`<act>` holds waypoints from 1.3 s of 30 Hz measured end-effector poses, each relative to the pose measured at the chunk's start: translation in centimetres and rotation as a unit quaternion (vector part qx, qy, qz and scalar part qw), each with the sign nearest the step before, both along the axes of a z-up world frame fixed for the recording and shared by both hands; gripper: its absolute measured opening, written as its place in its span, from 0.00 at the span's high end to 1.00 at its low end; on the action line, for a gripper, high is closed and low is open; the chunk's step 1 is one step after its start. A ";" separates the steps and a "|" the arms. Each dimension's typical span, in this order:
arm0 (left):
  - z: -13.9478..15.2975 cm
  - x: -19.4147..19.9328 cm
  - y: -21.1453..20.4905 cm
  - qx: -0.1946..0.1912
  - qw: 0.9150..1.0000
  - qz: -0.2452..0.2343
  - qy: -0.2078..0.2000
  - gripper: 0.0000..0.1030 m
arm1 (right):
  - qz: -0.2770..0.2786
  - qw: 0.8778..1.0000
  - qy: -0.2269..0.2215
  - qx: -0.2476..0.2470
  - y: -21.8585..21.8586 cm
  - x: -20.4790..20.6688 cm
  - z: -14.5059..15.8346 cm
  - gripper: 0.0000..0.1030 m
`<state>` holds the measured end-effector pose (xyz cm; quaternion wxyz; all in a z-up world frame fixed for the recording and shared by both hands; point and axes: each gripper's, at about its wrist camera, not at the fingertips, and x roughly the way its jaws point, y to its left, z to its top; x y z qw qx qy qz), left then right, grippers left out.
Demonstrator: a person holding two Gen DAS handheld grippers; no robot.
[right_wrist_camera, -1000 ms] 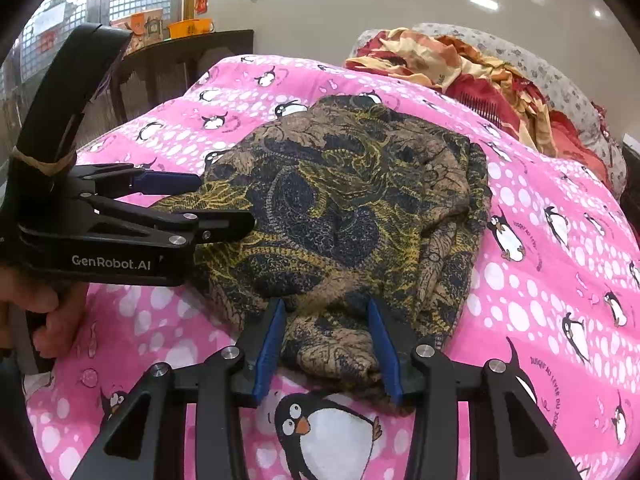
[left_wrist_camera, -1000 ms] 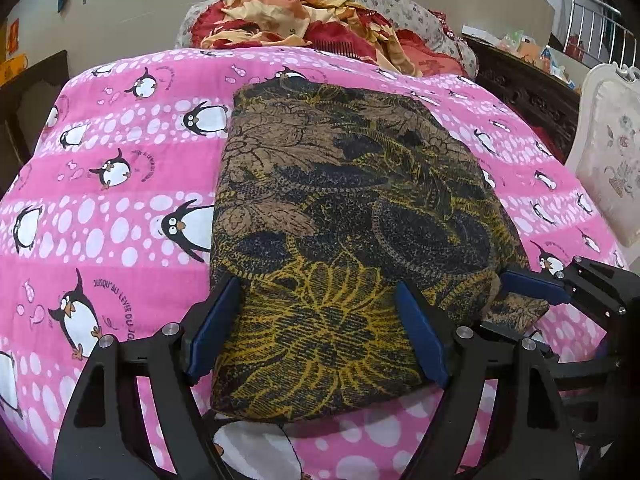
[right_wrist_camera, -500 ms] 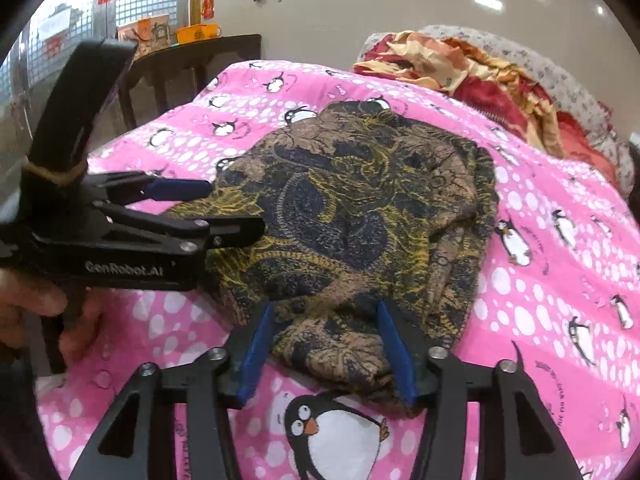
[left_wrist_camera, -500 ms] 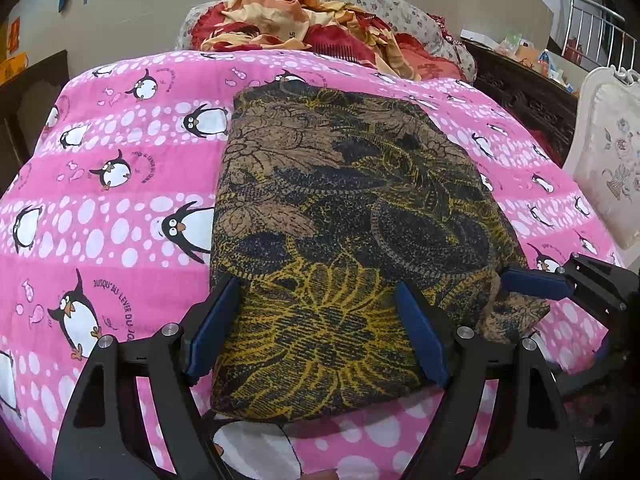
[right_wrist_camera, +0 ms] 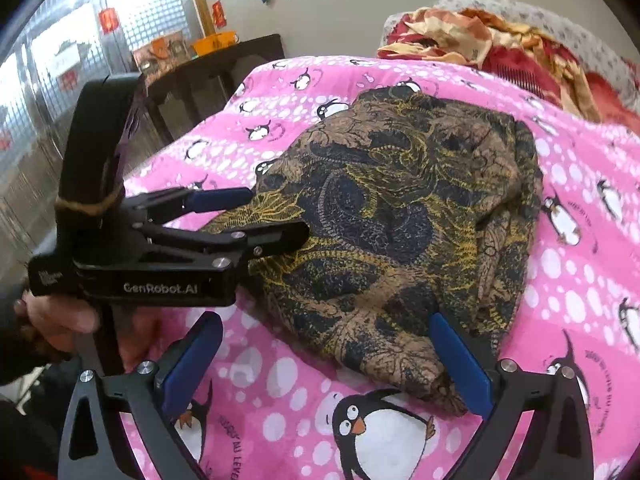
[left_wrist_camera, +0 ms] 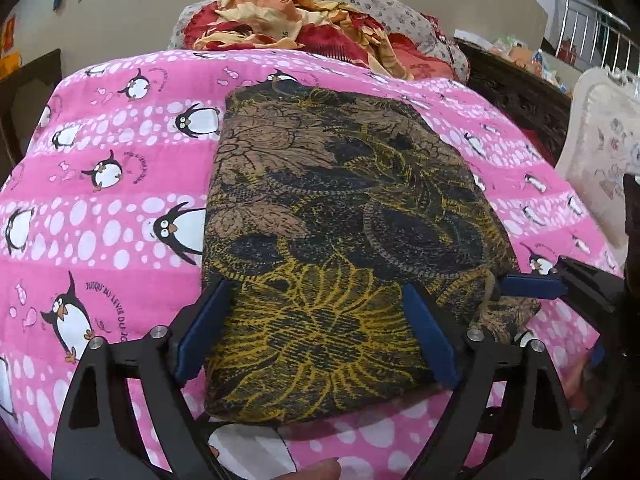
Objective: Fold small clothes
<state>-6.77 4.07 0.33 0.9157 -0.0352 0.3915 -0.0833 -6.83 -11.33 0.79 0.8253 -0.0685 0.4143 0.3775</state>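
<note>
A folded brown, black and yellow patterned cloth [left_wrist_camera: 340, 232] lies on the pink penguin bedspread [left_wrist_camera: 100, 200]; it also shows in the right wrist view [right_wrist_camera: 400, 232]. My left gripper [left_wrist_camera: 316, 332] is open, its blue pads astride the cloth's near edge. It also shows from the side in the right wrist view [right_wrist_camera: 256, 216], fingers over the cloth's left corner. My right gripper [right_wrist_camera: 328, 360] is open wide at the cloth's near corner, holding nothing. Its blue fingertip [left_wrist_camera: 528, 284] shows at the right of the left wrist view.
A heap of red and orange bedding [left_wrist_camera: 304, 28] lies at the far end of the bed. A dark wooden table [right_wrist_camera: 216, 68] stands to the left. A cream padded chair [left_wrist_camera: 600, 152] and dark furniture stand to the right of the bed.
My right gripper has opened wide and let go of the cloth's near corner, which now rests on the bed. The left gripper has barely moved.
</note>
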 end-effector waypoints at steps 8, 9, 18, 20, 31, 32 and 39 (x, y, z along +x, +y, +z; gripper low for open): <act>-0.2 -0.1 -0.1 -0.030 1.000 -0.001 -0.005 0.11 | 0.026 1.000 0.011 -0.006 -1.8 0.4 3.5 0.23; -0.2 0.0 -0.2 -0.030 1.000 -0.001 -0.005 0.11 | 0.012 1.000 -0.006 -0.002 -2.7 0.8 4.6 0.23; -0.2 0.4 -0.7 -0.027 1.000 0.000 -0.009 0.11 | -0.093 0.992 -0.083 0.000 -1.3 10.8 9.3 0.64; -0.2 0.3 -0.6 -0.026 1.000 0.000 -0.009 0.11 | -0.086 0.993 -0.083 0.003 1.8 13.3 8.7 0.64; -0.3 -0.2 0.0 -0.041 0.999 0.000 -0.011 0.11 | -0.221 0.975 0.034 0.009 2.2 23.5 0.5 1.00; -0.3 -0.1 -0.1 -0.041 0.999 0.000 -0.011 0.11 | -0.220 0.975 0.029 0.009 2.0 23.5 0.7 1.00; -0.4 -0.3 0.2 -0.044 0.999 0.004 -0.013 0.11 | -0.180 0.983 -0.004 0.042 -0.1 19.4 5.3 1.00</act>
